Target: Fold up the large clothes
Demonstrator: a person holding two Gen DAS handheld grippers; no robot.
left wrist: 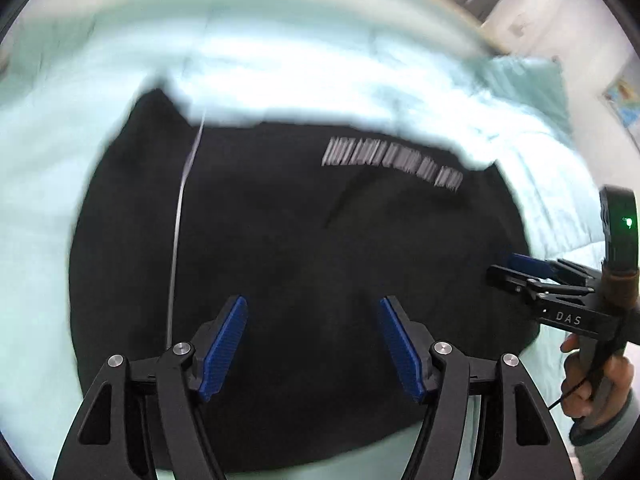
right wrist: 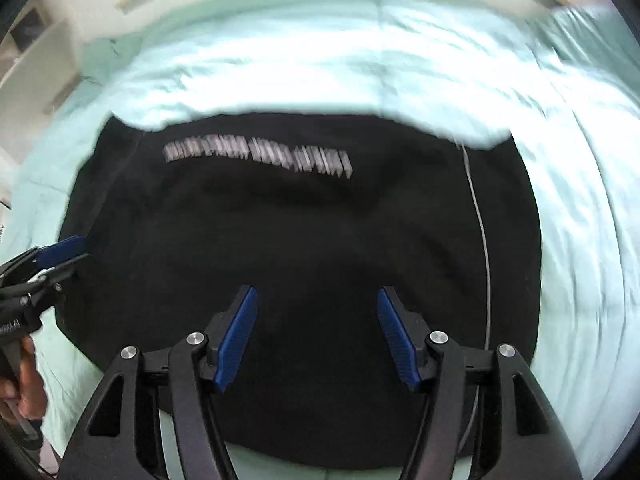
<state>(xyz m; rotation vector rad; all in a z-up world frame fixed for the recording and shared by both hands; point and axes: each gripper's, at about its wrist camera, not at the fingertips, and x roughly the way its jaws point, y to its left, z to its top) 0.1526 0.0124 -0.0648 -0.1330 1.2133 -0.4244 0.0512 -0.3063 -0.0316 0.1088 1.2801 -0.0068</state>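
A large black garment (left wrist: 280, 240) with a line of white print (left wrist: 392, 162) and a thin white stripe (left wrist: 178, 232) lies spread flat on a pale mint bedsheet (left wrist: 36, 208). My left gripper (left wrist: 314, 306) is open and empty above its near part. My right gripper (right wrist: 316, 300) is also open and empty above the same garment (right wrist: 300, 232); the print (right wrist: 260, 156) lies further away. The right gripper shows at the right edge of the left wrist view (left wrist: 516, 268), over the garment's edge. The left gripper shows at the left edge of the right wrist view (right wrist: 60, 252).
The mint sheet (right wrist: 400, 60) covers the whole bed around the garment. A wooden bed frame (right wrist: 132, 0) and white furniture (right wrist: 40, 64) stand behind. A wall with a poster (left wrist: 624, 100) is at the right. Both views are motion-blurred.
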